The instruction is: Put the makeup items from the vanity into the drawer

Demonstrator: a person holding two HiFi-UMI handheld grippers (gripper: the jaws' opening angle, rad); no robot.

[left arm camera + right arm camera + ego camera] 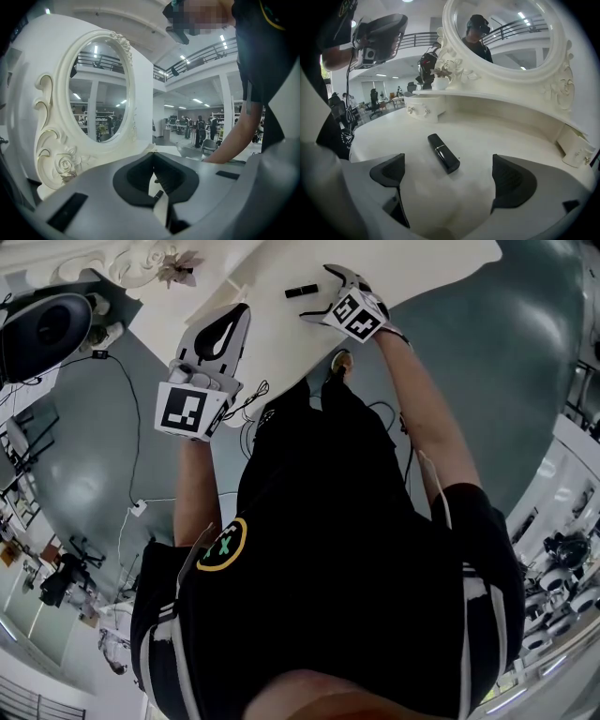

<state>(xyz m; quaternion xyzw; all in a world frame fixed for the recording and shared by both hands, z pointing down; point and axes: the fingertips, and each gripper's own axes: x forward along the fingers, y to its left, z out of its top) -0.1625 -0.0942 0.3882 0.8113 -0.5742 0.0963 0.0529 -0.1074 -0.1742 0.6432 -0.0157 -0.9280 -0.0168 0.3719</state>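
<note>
A black lipstick tube (pixel 444 153) lies flat on the white vanity top (pixel 511 140). My right gripper (pixel 449 174) is open just above the top, its dark pads on either side, and the tube lies between and slightly beyond them without touching. From the head view the lipstick (pixel 302 291) lies just left of the right gripper (pixel 323 294). My left gripper (pixel 239 313) hovers at the vanity's left front corner, shut with nothing in it; its jaws meet at the tips (pixel 153 157). A round drawer knob (pixel 342 360) shows under the vanity's front edge.
An ornate oval mirror (pixel 506 33) rises behind the top, close on the left of the left gripper (pixel 96 89). Small knobbed drawer boxes stand at back left (pixel 419 111) and at right (pixel 574 152). A small plant pot (pixel 439 82) sits on the shelf. Cables (pixel 131 427) trail on the floor.
</note>
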